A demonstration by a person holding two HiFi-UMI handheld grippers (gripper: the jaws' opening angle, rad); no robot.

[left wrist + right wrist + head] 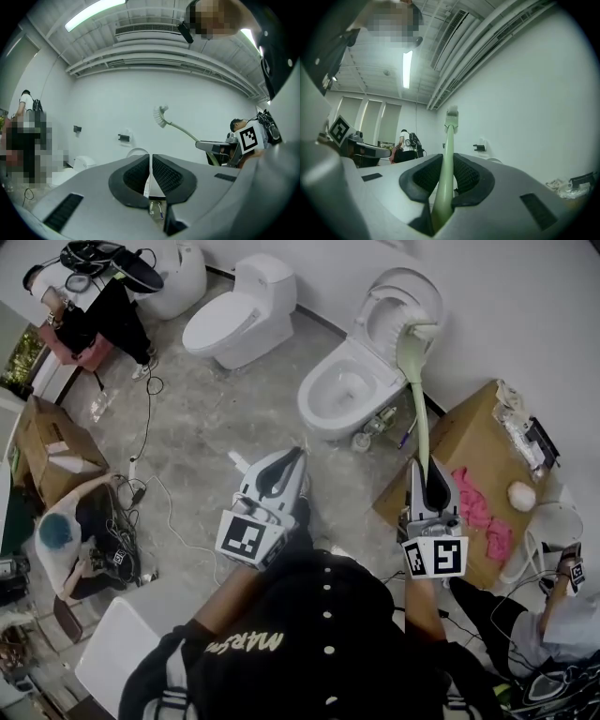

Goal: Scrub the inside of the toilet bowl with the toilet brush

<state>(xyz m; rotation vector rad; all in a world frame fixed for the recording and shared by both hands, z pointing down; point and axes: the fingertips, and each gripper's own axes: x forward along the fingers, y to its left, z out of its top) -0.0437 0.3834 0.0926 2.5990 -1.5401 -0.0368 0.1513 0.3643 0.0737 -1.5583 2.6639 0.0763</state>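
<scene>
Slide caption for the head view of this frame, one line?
Right hand-held gripper clamps the green toilet brush, its head outside the open toilet bowl; left hand-held gripper shut, empty.

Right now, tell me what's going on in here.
A person holds a hand-held gripper in each hand. The right hand-held gripper is shut on the green handle of the toilet brush. The brush head is raised in the air by the open toilet, not yet in the bowl. The left hand-held gripper is shut and holds nothing.
</scene>
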